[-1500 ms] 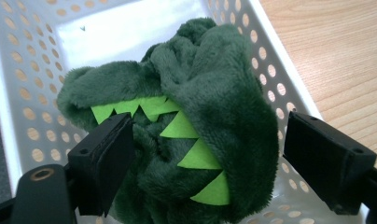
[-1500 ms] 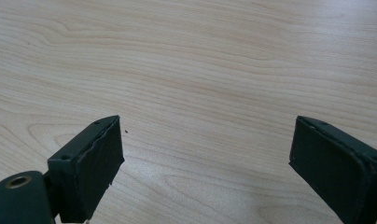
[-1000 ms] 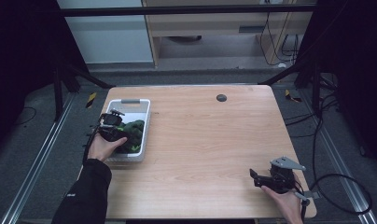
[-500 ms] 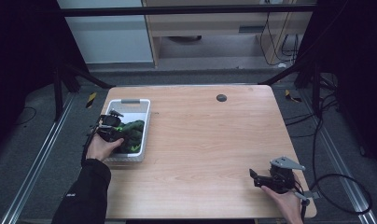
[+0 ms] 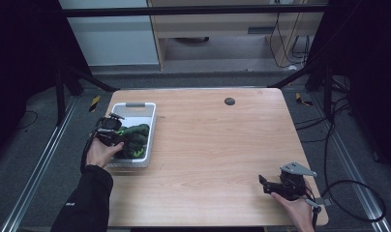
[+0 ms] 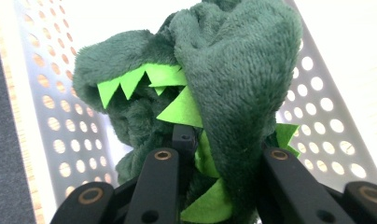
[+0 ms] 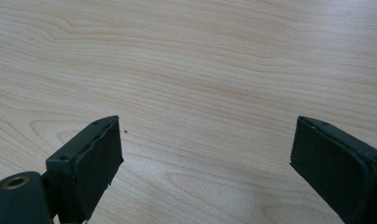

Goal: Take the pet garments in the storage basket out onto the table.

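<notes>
The left gripper (image 5: 117, 134) was held at about nine o'clock on the wooden table (image 5: 218, 145), over the near half of a white perforated tray (image 5: 135, 107) that sat at the table's left edge. Its jaws were closed around a dark green plush toy (image 5: 133, 137) with bright green felt spikes, which lay inside the tray. In the left gripper view, a fold of the plush toy (image 6: 233, 93) was seen pinched between the two black jaws, with the tray's holed walls (image 6: 51, 107) rising on either side. The left hand (image 5: 100, 153) was wrapped under the gripper from the near side, and the dark sleeve (image 5: 84, 203) was angled in from about seven o'clock.

The right gripper (image 5: 271, 185) was held low at about five o'clock, near the table's front right corner, pointing toward nine o'clock. Its jaws were spread wide with nothing between them; bare wood grain (image 7: 200, 93) was seen in the gap. The right hand (image 5: 295, 208) was brought in from the near edge.
</notes>
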`<state>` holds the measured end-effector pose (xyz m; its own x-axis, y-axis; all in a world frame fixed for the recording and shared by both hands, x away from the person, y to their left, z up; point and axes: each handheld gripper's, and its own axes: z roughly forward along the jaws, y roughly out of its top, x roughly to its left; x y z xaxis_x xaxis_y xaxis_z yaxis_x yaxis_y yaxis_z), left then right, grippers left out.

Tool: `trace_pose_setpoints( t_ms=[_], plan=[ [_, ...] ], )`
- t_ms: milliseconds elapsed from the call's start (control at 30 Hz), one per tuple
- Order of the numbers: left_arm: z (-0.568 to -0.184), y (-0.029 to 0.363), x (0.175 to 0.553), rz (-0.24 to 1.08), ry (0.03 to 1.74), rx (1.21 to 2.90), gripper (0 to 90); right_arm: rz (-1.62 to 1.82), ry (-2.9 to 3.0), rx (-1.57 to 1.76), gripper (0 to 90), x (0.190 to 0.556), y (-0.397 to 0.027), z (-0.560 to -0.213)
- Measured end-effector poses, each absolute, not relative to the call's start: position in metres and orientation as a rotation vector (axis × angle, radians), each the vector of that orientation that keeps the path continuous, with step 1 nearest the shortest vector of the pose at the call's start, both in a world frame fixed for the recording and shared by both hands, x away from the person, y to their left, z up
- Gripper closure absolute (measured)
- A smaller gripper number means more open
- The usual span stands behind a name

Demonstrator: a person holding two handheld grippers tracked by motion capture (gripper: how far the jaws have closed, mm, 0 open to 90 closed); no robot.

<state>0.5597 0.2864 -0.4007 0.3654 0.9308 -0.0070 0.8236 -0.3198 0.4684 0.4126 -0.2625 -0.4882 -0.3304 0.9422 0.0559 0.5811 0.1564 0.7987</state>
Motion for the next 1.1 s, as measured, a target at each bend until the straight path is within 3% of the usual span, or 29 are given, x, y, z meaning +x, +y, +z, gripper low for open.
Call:
trace_pose_setpoints(
  t_ms=[1100],
  plan=[
    [-0.333, 0.293, 0.531, 0.455, 1.405, 2.207, 76.4, 1.038, 1.965, 1.442, 8.7, 0.412, -0.264, -0.487]
  ],
)
